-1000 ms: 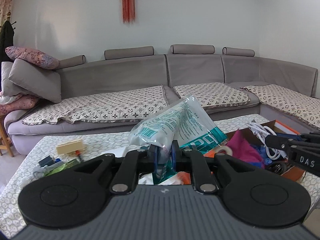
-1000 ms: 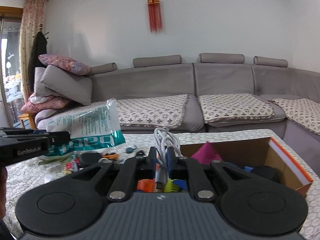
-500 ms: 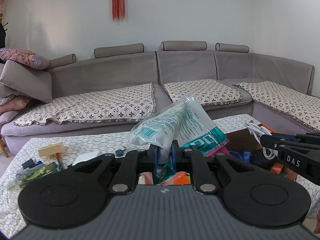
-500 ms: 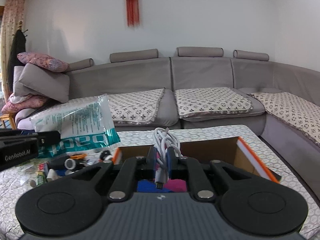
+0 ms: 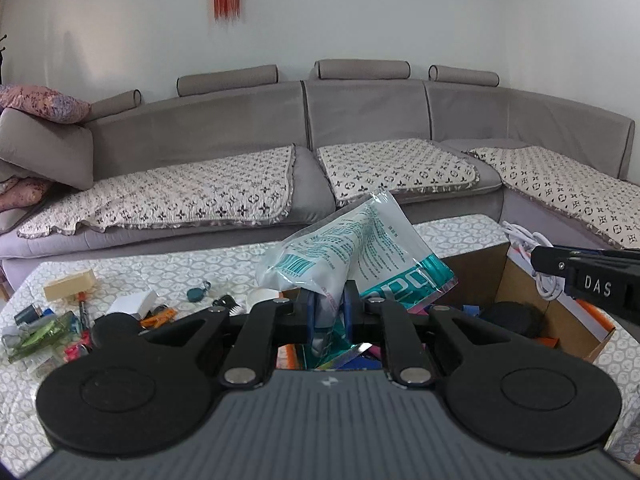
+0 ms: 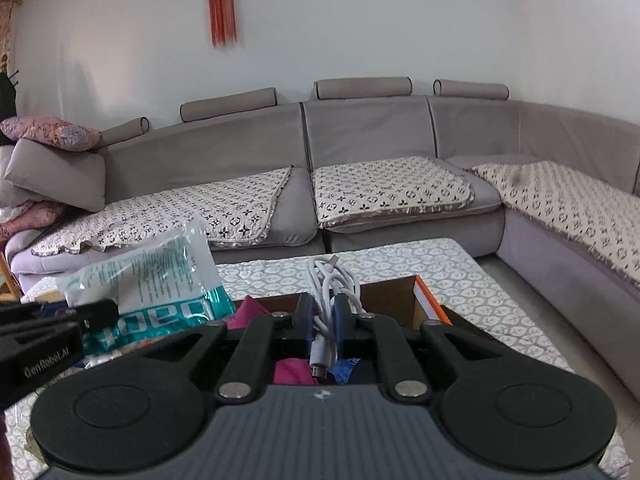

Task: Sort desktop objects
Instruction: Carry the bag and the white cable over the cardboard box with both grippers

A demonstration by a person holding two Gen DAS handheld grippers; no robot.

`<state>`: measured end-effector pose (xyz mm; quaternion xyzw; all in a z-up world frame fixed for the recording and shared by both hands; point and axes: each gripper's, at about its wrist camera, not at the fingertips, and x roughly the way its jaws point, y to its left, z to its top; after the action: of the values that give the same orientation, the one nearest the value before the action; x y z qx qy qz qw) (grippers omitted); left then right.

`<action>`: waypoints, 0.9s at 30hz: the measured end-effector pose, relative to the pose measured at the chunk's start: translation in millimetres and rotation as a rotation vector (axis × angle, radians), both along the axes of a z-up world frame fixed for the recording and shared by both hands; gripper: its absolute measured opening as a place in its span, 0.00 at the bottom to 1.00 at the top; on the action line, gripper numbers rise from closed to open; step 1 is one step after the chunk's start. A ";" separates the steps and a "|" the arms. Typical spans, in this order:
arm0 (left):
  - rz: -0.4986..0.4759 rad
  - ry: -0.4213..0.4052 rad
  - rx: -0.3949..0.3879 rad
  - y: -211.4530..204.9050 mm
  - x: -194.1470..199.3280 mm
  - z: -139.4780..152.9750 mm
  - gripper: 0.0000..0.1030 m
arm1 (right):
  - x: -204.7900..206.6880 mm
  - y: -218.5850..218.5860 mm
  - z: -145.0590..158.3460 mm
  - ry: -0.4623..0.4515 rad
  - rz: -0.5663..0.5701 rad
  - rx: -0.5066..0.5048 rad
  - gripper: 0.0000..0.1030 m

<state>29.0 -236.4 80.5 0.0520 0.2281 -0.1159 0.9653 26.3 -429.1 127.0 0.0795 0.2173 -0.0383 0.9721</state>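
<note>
Above the cardboard box: both grippers hang over the open box (image 5: 476, 276), each carrying one item.

Left gripper (image 5: 329, 306): jaws narrow, clamped on the lower edge of the plastic pouch (image 5: 352, 252); the pouch stands up and leans right, over the left part of the box.

Right gripper (image 6: 322, 316): jaws narrow, clamped on the coiled white cable (image 6: 334, 280); its USB plug hangs below the jaws, over the box interior.

Change over the last second: the box has slid from the right of the left view to directly under the left jaws, and in the right view its interior, with a magenta cloth (image 6: 292, 372), now lies straight beneath the cable. Both grippers have moved in over the box together.

Meaning for the task: judged as end of transport; both items look positioned for release into the box, not yet let go.

Box contents: coloured items and a dark round object (image 5: 508, 318), partly hidden.

Remaining clutter: small objects, among them a tan block (image 5: 70, 285) and a white box (image 5: 134, 302), lie on the left of the patterned surface (image 5: 168, 268), so sorting appears partly done.

Risk: the light pouch may catch the box rim.
</note>
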 end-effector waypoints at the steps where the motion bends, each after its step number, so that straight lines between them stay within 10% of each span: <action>1: 0.002 0.010 0.001 -1.6 1.6 -1.4 0.15 | 1.8 -2.2 -3.4 0.007 0.003 0.005 0.08; 24: 0.033 0.064 0.062 -31.7 4.4 -11.0 0.20 | 19.2 -15.7 -30.2 0.102 -0.027 0.032 0.09; 27: 0.034 0.062 0.047 -30.0 4.3 -8.2 0.59 | 18.9 -19.7 -30.4 0.096 -0.034 0.046 0.12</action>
<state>33.3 -266.4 72.3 0.0670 0.2615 -0.0958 0.9581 45.2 -448.8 96.6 0.1038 0.2630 -0.0536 0.9577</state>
